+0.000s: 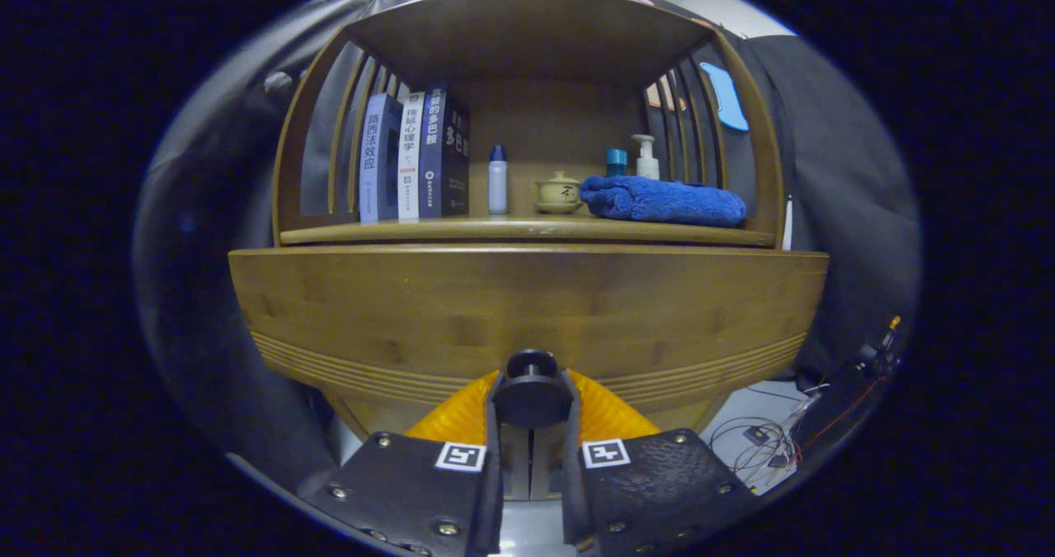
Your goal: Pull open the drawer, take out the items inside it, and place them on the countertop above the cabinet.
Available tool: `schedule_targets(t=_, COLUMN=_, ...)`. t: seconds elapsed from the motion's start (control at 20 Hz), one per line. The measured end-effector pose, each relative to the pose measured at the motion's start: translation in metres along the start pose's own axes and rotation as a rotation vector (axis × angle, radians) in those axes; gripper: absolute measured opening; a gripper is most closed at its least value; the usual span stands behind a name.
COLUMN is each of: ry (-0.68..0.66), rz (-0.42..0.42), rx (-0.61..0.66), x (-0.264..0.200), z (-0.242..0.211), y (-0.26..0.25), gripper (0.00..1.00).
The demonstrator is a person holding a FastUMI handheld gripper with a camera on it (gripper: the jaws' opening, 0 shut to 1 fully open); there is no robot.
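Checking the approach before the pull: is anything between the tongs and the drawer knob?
Nothing visible is in the way. The black round drawer knob sits right between the tips of the tongs, against the wooden drawer front. The fingers flank it closely; whether both press on it is unclear.

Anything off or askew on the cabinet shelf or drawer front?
Nothing stands out. Books upright, white bottle and lidded cup standing, blue towel folded. Claw is closed on the drawer knob; drawer front looks intact.

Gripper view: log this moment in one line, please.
phase: opening drawer | tool: shut on knob | drawer: front facing tool | countertop: books, bottles, blue towel
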State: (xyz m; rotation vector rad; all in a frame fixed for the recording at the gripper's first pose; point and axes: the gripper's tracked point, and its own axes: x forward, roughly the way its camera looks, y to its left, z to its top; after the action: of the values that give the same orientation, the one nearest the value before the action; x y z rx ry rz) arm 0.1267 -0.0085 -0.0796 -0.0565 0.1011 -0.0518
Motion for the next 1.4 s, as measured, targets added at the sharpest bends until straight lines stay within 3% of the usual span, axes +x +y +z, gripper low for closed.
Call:
schedule_targets(t=0.65, ry=0.016, rz=-0.054, rx=-0.022, x=-0.114, z=-0.022, y=-0.022, gripper=0.28)
schedule_targets(t=0.8, ry=0.086, rz=-0.058, rx=-0.051, x=-0.116, z=-0.044, y=-0.02, gripper=0.28)
schedule_targets(t=0.85, ry=0.038, rz=-0.065, rx=-0.019, x=-0.11, z=-0.039, y=-0.021, gripper=0.29)
schedule_targets(t=1.1, ry=0.069, rz=-0.014, rx=0.005, x=-0.118, z=-0.044, y=-0.015, gripper=0.3)
schedule_targets(t=1.4, ry=0.048, rz=-0.005, rx=0.081, x=-0.148, z=0.001, y=-0.019, gripper=0.74)
